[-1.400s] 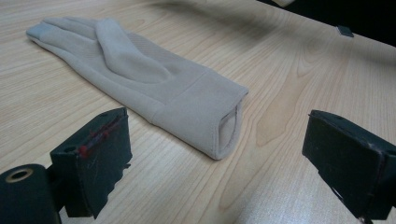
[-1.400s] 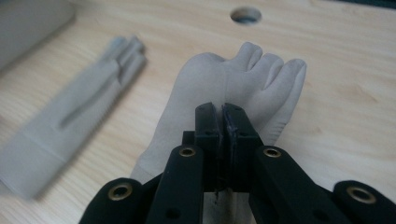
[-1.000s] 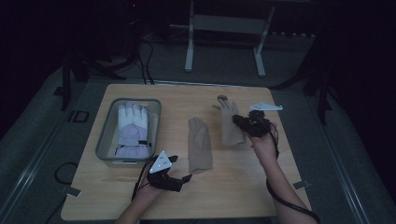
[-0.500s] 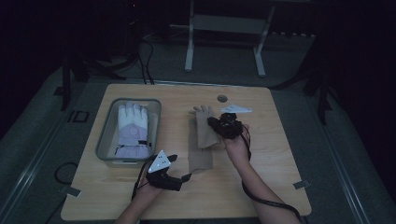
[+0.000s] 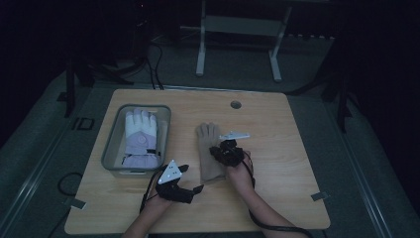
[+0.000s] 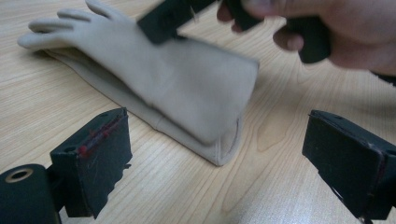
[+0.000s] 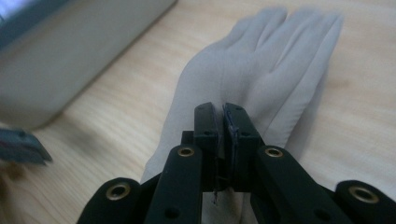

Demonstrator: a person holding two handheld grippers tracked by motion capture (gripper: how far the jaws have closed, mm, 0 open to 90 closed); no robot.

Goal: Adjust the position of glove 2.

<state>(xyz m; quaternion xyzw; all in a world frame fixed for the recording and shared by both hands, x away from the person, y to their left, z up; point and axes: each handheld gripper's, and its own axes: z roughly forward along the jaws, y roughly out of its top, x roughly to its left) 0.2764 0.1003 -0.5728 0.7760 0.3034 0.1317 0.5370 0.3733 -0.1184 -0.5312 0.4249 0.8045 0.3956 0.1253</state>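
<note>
Evidently the work in hand is pairing two beige gloves. The upper beige glove lies over the lower beige glove, fingers over fingers and cuff over cuff. Both are at the middle of the wooden table, just to the right of the grey bin, which holds a white and lilac glove. The right gripper is down on the back of the upper glove with its jaws pressed together. In the left gripper view the upper glove's cuff end hangs slightly clear of the one beneath, so I judge that a thin fold of fabric is nipped between the pads, though the pinch itself is too fine to see. The left gripper rests low near the front edge of the table, just short of the two cuffs. Its jaws are spread wide with nothing between them. The step looks like the laying-down of the second glove, nearly finished. Next, the right jaws need to part so the fabric drops flat, then lift straight off without dragging the upper glove askew. The left gripper is well placed to slide forward and take both cuffs in one bite. For that it must come in low, with one jaw under the lower cuff, or it will catch only the top layer.
</note>
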